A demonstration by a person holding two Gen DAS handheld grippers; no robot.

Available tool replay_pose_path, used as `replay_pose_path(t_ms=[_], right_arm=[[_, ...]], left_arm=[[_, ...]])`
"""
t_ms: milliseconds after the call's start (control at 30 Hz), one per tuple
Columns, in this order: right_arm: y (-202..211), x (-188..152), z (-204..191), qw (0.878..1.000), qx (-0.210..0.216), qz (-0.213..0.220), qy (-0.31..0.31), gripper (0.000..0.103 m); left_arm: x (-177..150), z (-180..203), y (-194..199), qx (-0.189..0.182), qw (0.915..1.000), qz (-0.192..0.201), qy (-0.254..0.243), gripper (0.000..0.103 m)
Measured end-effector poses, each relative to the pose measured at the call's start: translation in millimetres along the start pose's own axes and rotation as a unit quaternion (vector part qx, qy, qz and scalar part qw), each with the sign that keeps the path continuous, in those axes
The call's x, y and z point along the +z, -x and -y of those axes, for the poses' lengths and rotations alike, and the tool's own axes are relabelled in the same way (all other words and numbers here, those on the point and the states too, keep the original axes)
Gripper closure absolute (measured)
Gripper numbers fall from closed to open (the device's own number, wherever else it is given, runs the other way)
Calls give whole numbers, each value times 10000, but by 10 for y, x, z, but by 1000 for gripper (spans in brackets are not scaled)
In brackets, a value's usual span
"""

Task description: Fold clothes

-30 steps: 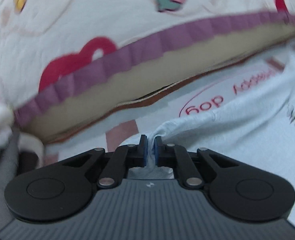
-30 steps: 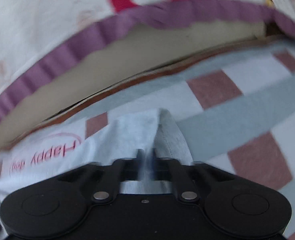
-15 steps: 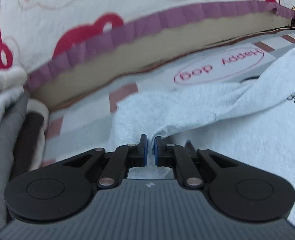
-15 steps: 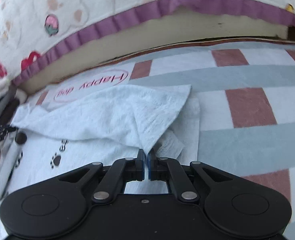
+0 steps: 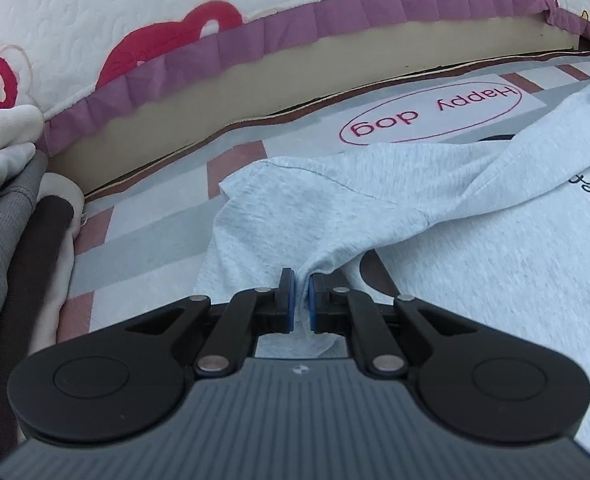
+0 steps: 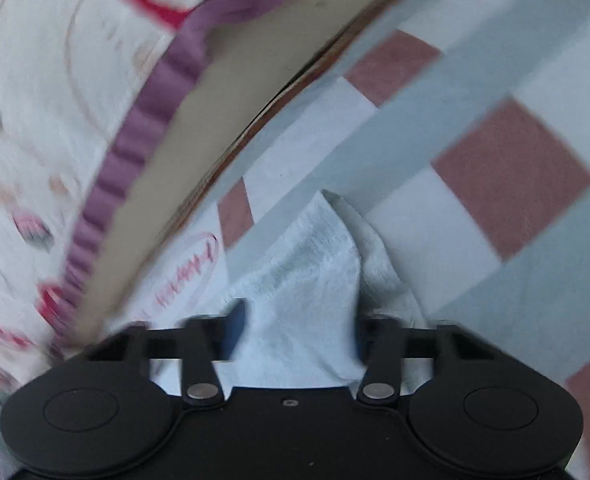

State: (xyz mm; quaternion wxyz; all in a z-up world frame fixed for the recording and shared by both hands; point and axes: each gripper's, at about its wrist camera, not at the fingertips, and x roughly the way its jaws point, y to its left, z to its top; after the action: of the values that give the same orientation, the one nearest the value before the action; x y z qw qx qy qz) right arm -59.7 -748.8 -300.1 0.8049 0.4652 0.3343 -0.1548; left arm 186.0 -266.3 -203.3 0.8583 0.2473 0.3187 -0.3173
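Between your left tool (image 5: 301, 294) tips, a grey shirt (image 5: 475, 248) fold is pinched; its body lies rightward. Your right tool (image 6: 299, 328) gapes over shirt cloth.

A checked mat (image 5: 151, 248) printed "Happy dog" lies against a quilt (image 5: 95, 24) with purple frill.

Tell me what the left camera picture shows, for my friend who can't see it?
The left hand-held gripper is pinching a fold of a light grey shirt lying on a checked mat printed with "Happy dog". Behind the mat hangs a white quilt with red shapes and a purple frill, and other clothes are piled at the left.
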Motion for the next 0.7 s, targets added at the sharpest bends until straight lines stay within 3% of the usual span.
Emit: replay_pose_path(t_ms=[33, 100, 167, 367, 467, 600, 700], right_arm=[[24, 30, -108, 9989, -107, -49, 462, 91], [140, 79, -359, 9890, -343, 121, 1433, 95], [274, 171, -489, 9822, -341, 331, 1820, 98], [409, 634, -658, 9731, -774, 1110, 1864, 102], [336, 761, -592, 9802, -835, 943, 1528, 101], [107, 629, -538, 9789, -828, 269, 1849, 95], [-68, 495, -509, 9724, -1051, 148, 2077, 86]], left_arm=[[94, -27, -17, 41, 10000, 50, -31, 97], [282, -80, -52, 122, 9998, 149, -92, 97], [471, -134, -86, 203, 9994, 248, -153, 97], [1035, -295, -190, 447, 9969, 546, -336, 96], [1233, -338, -245, 516, 9956, 638, -446, 96], [1171, -253, -330, 403, 9955, 543, -665, 96], [972, -152, -442, 373, 9955, 266, -831, 96]])
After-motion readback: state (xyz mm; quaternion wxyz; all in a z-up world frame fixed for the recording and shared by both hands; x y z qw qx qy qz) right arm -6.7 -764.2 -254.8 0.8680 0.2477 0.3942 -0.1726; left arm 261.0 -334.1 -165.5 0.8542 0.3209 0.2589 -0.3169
